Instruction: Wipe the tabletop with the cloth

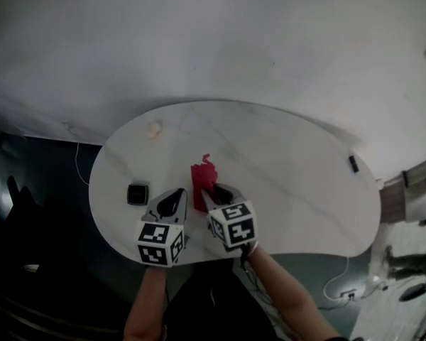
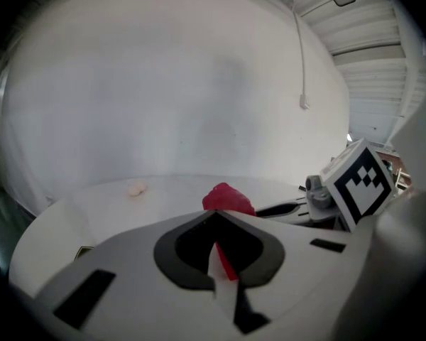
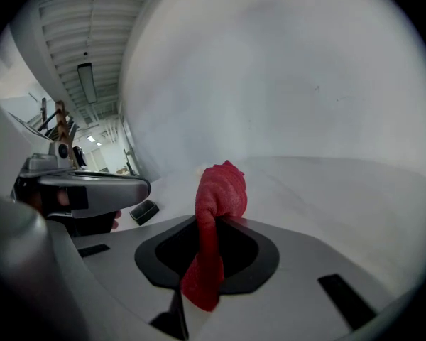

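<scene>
A red cloth point(image 1: 201, 174) lies bunched near the front of the white marble tabletop point(image 1: 284, 162). My right gripper point(image 1: 213, 193) is shut on the cloth's near end. In the right gripper view the cloth point(image 3: 220, 194) rises in a crumpled fold out of the closed jaws of my right gripper point(image 3: 203, 265). My left gripper point(image 1: 178, 194) sits just left of the cloth, low over the table, jaws together. In the left gripper view the cloth point(image 2: 227, 199) shows just beyond my left gripper point(image 2: 216, 253), with a thin red sliver visible in the seam between the jaws.
A black square object point(image 1: 138, 194) lies on the table left of the left gripper. A small cream lump point(image 1: 154, 128) sits at the far left. A small dark item point(image 1: 353, 163) rests near the right rim. A white cable point(image 1: 78, 163) hangs off the left edge.
</scene>
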A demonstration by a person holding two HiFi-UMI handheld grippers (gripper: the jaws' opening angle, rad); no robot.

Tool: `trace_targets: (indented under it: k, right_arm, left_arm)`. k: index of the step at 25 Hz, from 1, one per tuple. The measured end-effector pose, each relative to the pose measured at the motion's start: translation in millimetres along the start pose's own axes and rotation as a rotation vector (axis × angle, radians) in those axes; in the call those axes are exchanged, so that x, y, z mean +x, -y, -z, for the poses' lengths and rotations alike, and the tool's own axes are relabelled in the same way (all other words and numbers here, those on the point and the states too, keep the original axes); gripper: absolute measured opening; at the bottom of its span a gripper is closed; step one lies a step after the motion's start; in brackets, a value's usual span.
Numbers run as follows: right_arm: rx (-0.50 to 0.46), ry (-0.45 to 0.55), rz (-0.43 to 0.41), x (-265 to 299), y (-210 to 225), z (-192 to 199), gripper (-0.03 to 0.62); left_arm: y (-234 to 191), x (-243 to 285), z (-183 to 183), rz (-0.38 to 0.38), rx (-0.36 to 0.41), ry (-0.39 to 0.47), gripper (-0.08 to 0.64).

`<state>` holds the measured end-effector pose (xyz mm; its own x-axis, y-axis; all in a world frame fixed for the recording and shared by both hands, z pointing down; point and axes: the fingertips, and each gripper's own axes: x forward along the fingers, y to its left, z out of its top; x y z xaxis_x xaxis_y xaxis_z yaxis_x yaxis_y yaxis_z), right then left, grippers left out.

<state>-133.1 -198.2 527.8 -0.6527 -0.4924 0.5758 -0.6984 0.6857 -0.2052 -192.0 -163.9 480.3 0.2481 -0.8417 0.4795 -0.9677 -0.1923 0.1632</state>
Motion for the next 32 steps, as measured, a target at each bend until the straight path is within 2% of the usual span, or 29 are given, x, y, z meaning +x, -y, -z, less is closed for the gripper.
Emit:
trace_targets:
  k: [8,14,25,28,32]
  right_arm:
    - [-0.039,-0.134,0.047,19.2,27.0,22.2,0.064]
    - [0.006,-0.165,0.135,-3.9,84.6,35.3,0.064]
    - [0.15,-0.209,0.444,-117.1,230.9,85.9,0.064]
    - [0.22,-0.225,0.537,-156.2,265.3,106.5,0.064]
    - [0.24,-0.212,0.679,-203.8,310.5,127.7,0.064]
  left_arm:
    - [8.6,29.4,6.4,0.017,-0.005,-0.041,0.003]
    - [41.5,62.4,4.9,0.09,0.035,-0.072,0.003]
    - [154.1,119.5,-1.1,0.341,0.133,-0.109,0.003]
    - [182.3,126.4,0.4,0.394,0.157,-0.122,0.003]
    - [211.2,127.5,-1.8,0.441,0.178,-0.113,0.003]
